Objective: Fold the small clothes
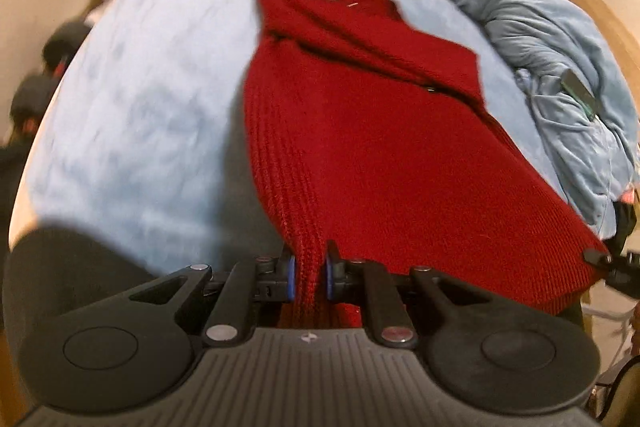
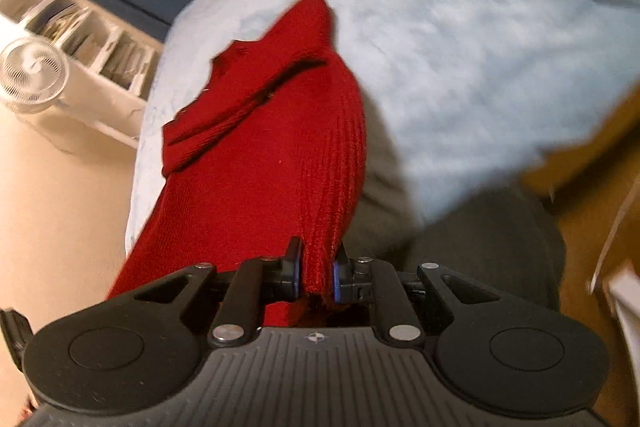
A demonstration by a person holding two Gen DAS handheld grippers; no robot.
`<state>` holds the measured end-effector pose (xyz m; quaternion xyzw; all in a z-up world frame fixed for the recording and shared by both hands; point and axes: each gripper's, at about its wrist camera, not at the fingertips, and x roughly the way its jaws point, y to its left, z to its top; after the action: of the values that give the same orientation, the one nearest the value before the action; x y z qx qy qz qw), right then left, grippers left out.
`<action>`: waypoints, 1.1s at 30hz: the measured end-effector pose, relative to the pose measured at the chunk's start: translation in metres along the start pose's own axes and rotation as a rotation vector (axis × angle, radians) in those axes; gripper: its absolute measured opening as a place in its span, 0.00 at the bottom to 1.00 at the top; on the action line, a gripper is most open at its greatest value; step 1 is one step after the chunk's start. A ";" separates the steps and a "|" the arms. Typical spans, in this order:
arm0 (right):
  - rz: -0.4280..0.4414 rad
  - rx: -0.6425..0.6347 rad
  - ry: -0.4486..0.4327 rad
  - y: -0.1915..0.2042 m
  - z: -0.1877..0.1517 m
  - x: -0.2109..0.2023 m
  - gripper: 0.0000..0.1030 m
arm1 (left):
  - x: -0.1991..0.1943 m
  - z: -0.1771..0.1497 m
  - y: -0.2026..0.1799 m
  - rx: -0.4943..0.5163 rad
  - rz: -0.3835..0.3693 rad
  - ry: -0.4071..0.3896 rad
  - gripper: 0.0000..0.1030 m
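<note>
A red knitted garment (image 1: pixel 360 131) hangs lifted above a light blue bed sheet (image 1: pixel 152 87), its far end with folded sleeves resting on the sheet. My left gripper (image 1: pixel 309 273) is shut on the ribbed hem at one corner. My right gripper (image 2: pixel 318 275) is shut on the ribbed hem (image 2: pixel 320 227) at the other corner of the same red garment (image 2: pixel 260 155). In the left wrist view the right gripper's fingertip (image 1: pixel 596 259) shows at the far right, pinching the cloth's edge. The hem stretches between the two grippers.
A crumpled light blue duvet (image 1: pixel 552 59) lies at the far right of the bed. Dark caps (image 1: pixel 60 47) sit off the bed's left side. A white fan (image 2: pixel 32 71) and shelving (image 2: pixel 92 39) stand beyond the bed sheet (image 2: pixel 460 47). A person's dark trouser leg (image 2: pixel 480 239) is near.
</note>
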<state>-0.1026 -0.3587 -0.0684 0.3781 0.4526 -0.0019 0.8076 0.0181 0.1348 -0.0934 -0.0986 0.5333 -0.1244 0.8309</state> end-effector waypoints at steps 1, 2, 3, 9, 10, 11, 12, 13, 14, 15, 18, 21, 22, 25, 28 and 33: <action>-0.004 0.017 0.009 -0.002 0.000 0.000 0.14 | 0.002 0.001 0.006 -0.018 0.002 0.009 0.14; -0.013 0.023 0.017 -0.001 0.004 0.004 0.14 | 0.003 0.003 0.011 -0.027 0.001 0.011 0.14; -0.020 0.023 0.023 0.005 0.008 0.008 0.14 | 0.004 0.008 0.012 -0.034 -0.002 0.009 0.14; -0.010 0.016 0.049 0.044 0.095 0.039 0.14 | 0.015 0.092 0.015 -0.080 -0.071 -0.018 0.14; -0.012 0.015 0.048 0.052 0.117 0.049 0.14 | 0.020 0.113 0.015 -0.102 -0.089 -0.023 0.14; -0.013 0.014 0.046 0.062 0.145 0.062 0.14 | 0.027 0.140 0.017 -0.123 -0.105 -0.034 0.14; -0.016 0.011 0.042 0.067 0.169 0.075 0.14 | 0.036 0.166 0.017 -0.146 -0.108 -0.039 0.14; -0.026 0.013 0.033 0.074 0.194 0.091 0.14 | 0.049 0.198 0.018 -0.170 -0.110 -0.047 0.14; -0.048 0.027 0.022 0.080 0.225 0.114 0.14 | 0.062 0.224 0.018 -0.185 -0.107 -0.060 0.14; -0.067 0.049 0.012 0.082 0.249 0.135 0.17 | 0.080 0.255 0.021 -0.217 -0.100 -0.074 0.15; -0.128 0.150 -0.059 0.074 0.308 0.198 0.65 | 0.138 0.331 0.036 -0.337 -0.052 -0.090 0.45; -0.176 0.188 -0.157 0.057 0.318 0.221 0.78 | 0.164 0.363 0.047 -0.362 0.100 -0.179 0.83; -0.148 0.182 -0.158 0.050 0.313 0.225 0.78 | 0.168 0.364 0.050 -0.342 0.098 -0.194 0.83; -0.145 0.121 -0.159 0.028 0.291 0.232 0.78 | 0.181 0.357 0.053 -0.267 0.074 -0.186 0.84; -0.183 0.063 -0.185 0.014 0.281 0.244 0.78 | 0.191 0.341 0.044 -0.179 0.054 -0.174 0.84; -0.164 -0.064 -0.210 0.030 0.276 0.259 0.69 | 0.203 0.330 -0.003 0.032 0.111 -0.186 0.84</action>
<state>0.2616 -0.4184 -0.1563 0.3115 0.3947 -0.0927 0.8594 0.4000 0.0791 -0.1317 -0.0666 0.4565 -0.0769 0.8839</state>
